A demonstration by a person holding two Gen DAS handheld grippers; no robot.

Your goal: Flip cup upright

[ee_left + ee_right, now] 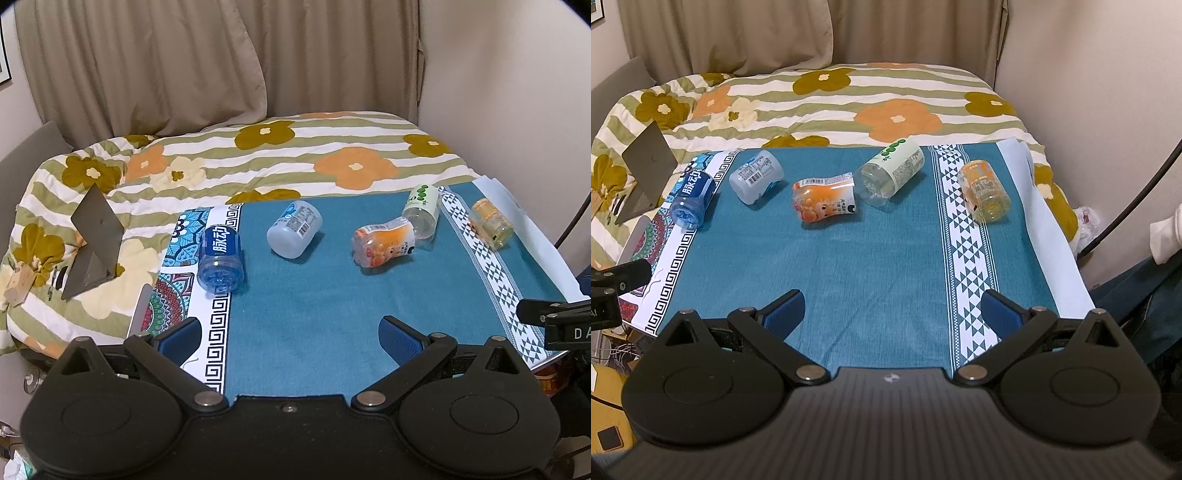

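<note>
While both tools hang above the near edge of the teal tablecloth [871, 266], five cut-bottle cups lie on their sides in a loose row across its far half. From left to right in the right wrist view: the blue cup [691, 197] rests on the cloth's patterned left border, its open end facing the camera; the frosted white cup [756, 178] lies just beside it, apart; the orange cartoon-printed cup [823, 201] sits at centre; the green-dotted clear cup [889, 170] lies tilted next to it, the two touching or very nearly so; the yellow-orange cup [984, 192] lies well apart on the right, partly on the white triangle-patterned band. None stands upright. The left gripper [291, 332] has its blue-padded fingers [397, 338] spread wide with only bare cloth between them. The right gripper [892, 308] is likewise spread wide and holds nothing. Behind the cloth a flower-patterned striped quilt [849, 99] covers the bed, with a grey folded stand [96, 243] resting on it at the left. Beige curtains [147, 62] hang behind.
</note>
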